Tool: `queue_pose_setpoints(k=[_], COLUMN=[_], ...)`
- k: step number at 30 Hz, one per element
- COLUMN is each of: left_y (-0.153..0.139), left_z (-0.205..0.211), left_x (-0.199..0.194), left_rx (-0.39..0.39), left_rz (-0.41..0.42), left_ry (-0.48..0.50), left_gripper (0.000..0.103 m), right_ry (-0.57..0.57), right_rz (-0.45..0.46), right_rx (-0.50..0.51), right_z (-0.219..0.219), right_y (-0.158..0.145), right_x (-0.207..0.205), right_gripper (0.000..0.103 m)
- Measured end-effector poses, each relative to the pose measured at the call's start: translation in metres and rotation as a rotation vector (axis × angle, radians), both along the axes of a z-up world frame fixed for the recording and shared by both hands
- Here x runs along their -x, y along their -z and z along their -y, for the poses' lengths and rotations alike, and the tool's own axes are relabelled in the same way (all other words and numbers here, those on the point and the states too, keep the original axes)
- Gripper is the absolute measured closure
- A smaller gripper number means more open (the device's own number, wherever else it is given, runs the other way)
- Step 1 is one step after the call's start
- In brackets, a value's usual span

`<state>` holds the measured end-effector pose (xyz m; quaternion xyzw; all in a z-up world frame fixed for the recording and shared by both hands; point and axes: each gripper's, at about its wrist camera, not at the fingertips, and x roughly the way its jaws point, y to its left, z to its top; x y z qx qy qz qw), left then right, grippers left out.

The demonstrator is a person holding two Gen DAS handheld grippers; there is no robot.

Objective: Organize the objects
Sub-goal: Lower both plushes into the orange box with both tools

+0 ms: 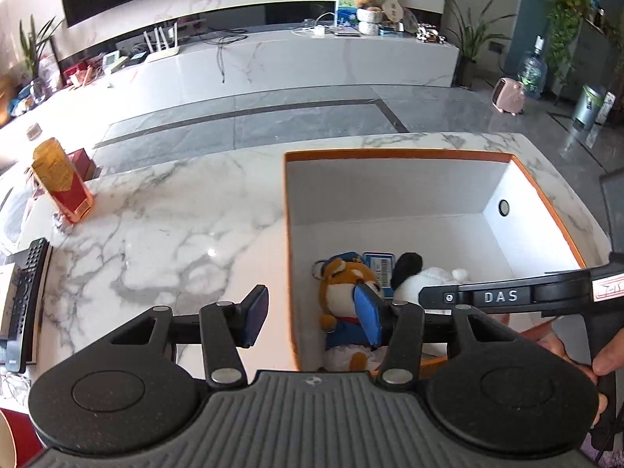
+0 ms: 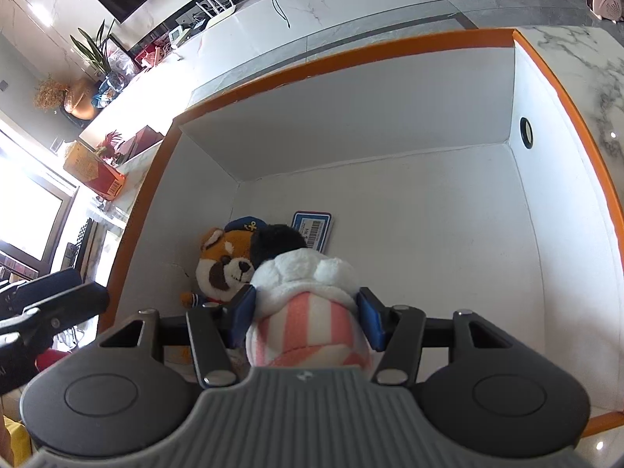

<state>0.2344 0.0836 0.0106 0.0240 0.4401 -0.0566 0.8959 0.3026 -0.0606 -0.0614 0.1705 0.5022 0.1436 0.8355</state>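
Note:
A white box with an orange rim (image 1: pixel 390 155) (image 2: pixel 351 52) stands on the marble table. Inside lie an orange plush dog with a blue cap (image 1: pixel 343 284) (image 2: pixel 222 265) and a blue barcode card (image 1: pixel 380 267) (image 2: pixel 314 228). My right gripper (image 2: pixel 306 318) is shut on a white plush toy with a black ear and pink-striped body (image 2: pixel 308 304), held inside the box beside the dog; the toy also shows in the left wrist view (image 1: pixel 425 280). My left gripper (image 1: pixel 312 319) is open and empty over the box's left wall.
A red-and-gold carton (image 1: pixel 62 183) stands at the table's left. A black remote (image 1: pixel 27 304) lies at the left edge. The marble tabletop (image 1: pixel 175 241) stretches left of the box. A TV bench and plants stand beyond.

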Motion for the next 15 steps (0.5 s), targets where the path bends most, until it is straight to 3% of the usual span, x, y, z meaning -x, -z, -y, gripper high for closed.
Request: queue_pose_setpoints(k=[4, 7, 12, 15], left_y=[0.017, 0.026, 0.028, 0.028], left_z=[-0.012, -0.015, -0.013, -0.016], left_x=[-0.006, -0.004, 0.002, 0.002], left_rx=[0.082, 0.092, 0.061, 0.063], left_rz=[-0.073, -0.088, -0.085, -0.086], left_ry=[-0.025, -0.021, -0.019, -0.027], left_gripper=[0.063, 0.073, 0.082, 0.09], right_ry=[0.126, 0.193, 0.14, 0.074], right_rz=[0.018, 0.046, 0.061, 0.001], right_rx=[0.005, 0.024, 0.089, 0.079], right_z=[0.004, 0.001, -0.015, -0.02], right_y=[-0.001, -0.002, -0.005, -0.006], right_x=[0.007, 0.006, 0.005, 0.008], right_gripper=[0.045, 0.045, 0.044, 0.044])
